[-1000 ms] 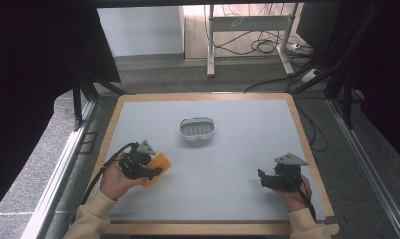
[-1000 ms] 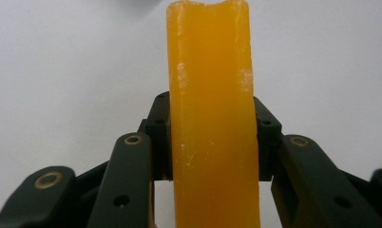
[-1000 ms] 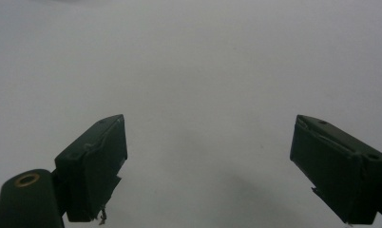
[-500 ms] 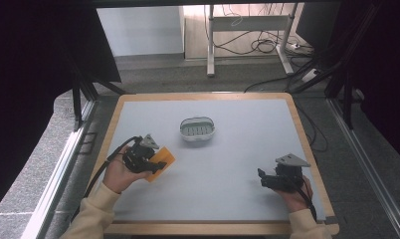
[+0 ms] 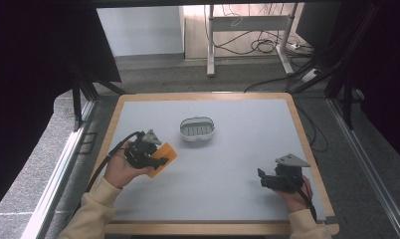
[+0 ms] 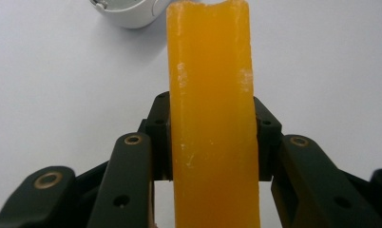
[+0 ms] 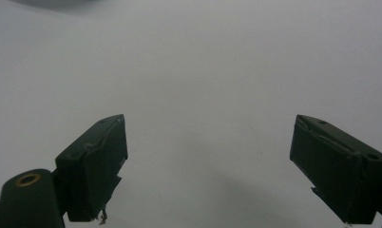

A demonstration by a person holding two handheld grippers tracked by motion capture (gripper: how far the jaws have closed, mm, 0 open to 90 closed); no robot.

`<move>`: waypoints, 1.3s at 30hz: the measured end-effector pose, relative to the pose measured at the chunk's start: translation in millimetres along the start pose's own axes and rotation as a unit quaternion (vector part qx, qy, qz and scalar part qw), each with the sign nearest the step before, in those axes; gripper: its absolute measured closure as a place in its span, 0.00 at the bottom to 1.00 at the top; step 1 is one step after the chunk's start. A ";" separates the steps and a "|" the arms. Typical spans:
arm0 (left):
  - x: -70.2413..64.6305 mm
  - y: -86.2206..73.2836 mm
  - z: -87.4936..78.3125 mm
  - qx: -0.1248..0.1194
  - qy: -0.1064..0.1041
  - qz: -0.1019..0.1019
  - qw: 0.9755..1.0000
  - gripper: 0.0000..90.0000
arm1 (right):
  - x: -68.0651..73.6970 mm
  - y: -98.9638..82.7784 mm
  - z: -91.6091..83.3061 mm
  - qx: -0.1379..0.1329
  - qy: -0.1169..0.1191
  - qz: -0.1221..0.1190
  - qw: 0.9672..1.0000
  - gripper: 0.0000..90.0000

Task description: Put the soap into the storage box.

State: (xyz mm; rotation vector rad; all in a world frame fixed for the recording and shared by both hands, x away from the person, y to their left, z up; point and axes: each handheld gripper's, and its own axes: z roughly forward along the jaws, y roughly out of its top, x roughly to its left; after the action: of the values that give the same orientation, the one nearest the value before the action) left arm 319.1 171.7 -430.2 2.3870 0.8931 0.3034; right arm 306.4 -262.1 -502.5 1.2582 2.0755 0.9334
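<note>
An orange bar of soap (image 6: 212, 114) stands between the black jaws of my left gripper (image 6: 212, 137), which is shut on it. From above, the left gripper (image 5: 150, 155) holds the orange soap (image 5: 163, 158) over the left part of the table, tilted toward a white soap dish (image 5: 198, 129) at the table's middle back. The rim of that white dish (image 6: 127, 12) peeks in at the top of the left gripper view. My right gripper (image 5: 263, 179) rests low near the front right, and its jaws (image 7: 217, 171) stand wide apart with bare table between them.
The table is a pale grey board (image 5: 238, 149) with a wooden frame (image 5: 307, 149). A cable (image 5: 108, 159) trails from the left gripper off the left edge. Beyond the far edge are a floor, desk legs and loose cables (image 5: 262, 47).
The left gripper has carried the orange soap a little up and toward the white dish. The right gripper has stayed almost where it was.
</note>
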 end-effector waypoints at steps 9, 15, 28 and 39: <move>0.8 7.0 1.0 -0.005 0.001 0.002 1.000 0.69 | -0.4 -0.4 0.3 0.001 -0.001 0.000 1.000 0.14; 1.3 12.9 1.4 -0.003 0.001 0.009 1.000 0.69 | -0.2 -0.7 0.7 0.002 -0.002 0.000 1.000 0.14; 5.6 18.4 3.0 0.002 -0.001 0.008 1.000 0.69 | 0.0 -1.1 1.3 0.005 -0.003 -0.002 1.000 0.14; 9.7 25.5 6.5 0.004 0.000 0.010 1.000 0.69 | -0.5 -1.4 1.1 0.006 -0.002 -0.004 1.000 0.14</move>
State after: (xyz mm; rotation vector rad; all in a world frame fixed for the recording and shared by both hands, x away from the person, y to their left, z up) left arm 342.5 159.6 -420.5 2.4051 0.8725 0.3071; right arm 306.8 -262.6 -504.2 1.2566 2.0842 0.9162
